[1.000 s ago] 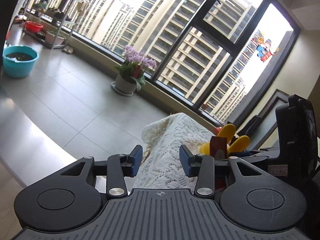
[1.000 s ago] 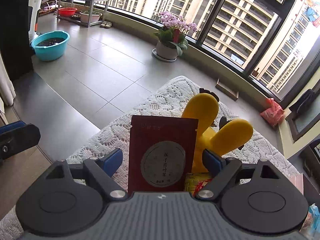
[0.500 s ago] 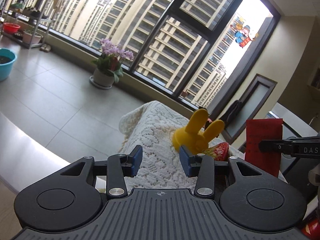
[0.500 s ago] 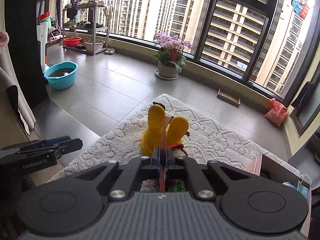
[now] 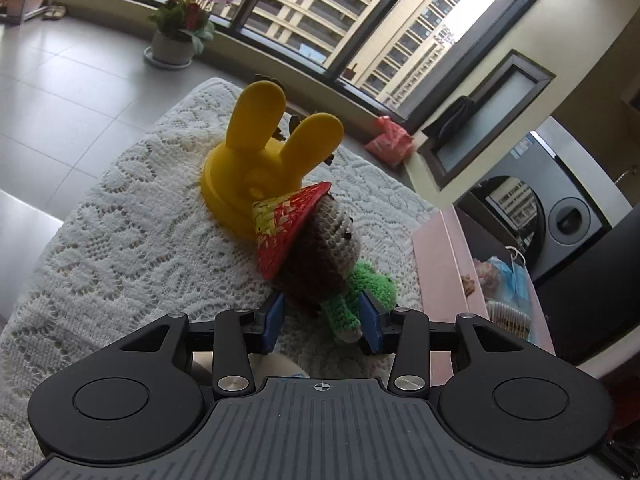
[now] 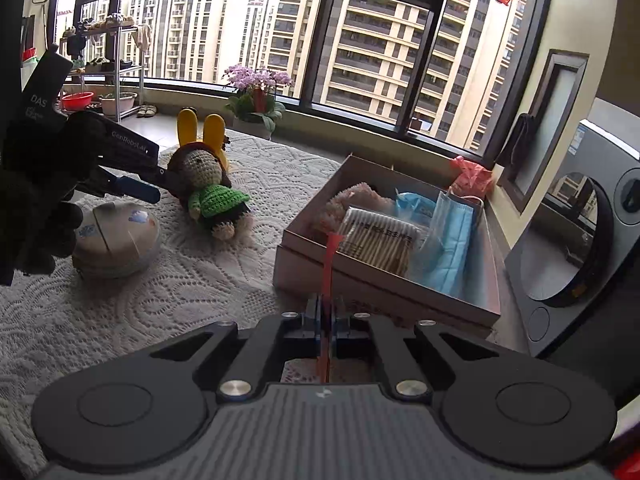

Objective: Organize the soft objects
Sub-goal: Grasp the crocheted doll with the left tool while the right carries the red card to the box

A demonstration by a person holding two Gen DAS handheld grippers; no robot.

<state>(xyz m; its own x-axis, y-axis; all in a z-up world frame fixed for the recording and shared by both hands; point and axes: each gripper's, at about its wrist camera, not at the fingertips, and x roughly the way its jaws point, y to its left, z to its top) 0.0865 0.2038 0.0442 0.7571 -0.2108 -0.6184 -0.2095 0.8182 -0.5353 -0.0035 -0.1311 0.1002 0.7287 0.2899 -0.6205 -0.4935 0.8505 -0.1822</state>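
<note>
At the centre of the left wrist view: the crocheted doll [image 5: 328, 256] lies on the lace cloth [image 5: 132, 240], straw hat [image 5: 286, 226] toward the yellow rabbit-eared toy [image 5: 260, 152] just behind it.
Left gripper [image 5: 322, 322]: jaws spread wide, blue pads either side of the doll's green body, not closed on it.
Right gripper [image 6: 326, 318]: jaws pressed together, pinching a thin red packet [image 6: 329, 268] edge-on.
Right of centre, right wrist view: open pink box [image 6: 384, 292] holding blue masks [image 6: 448, 236] and cotton swabs [image 6: 380, 240].
Left, same view: round tin [image 6: 116, 240] on the cloth.
</note>
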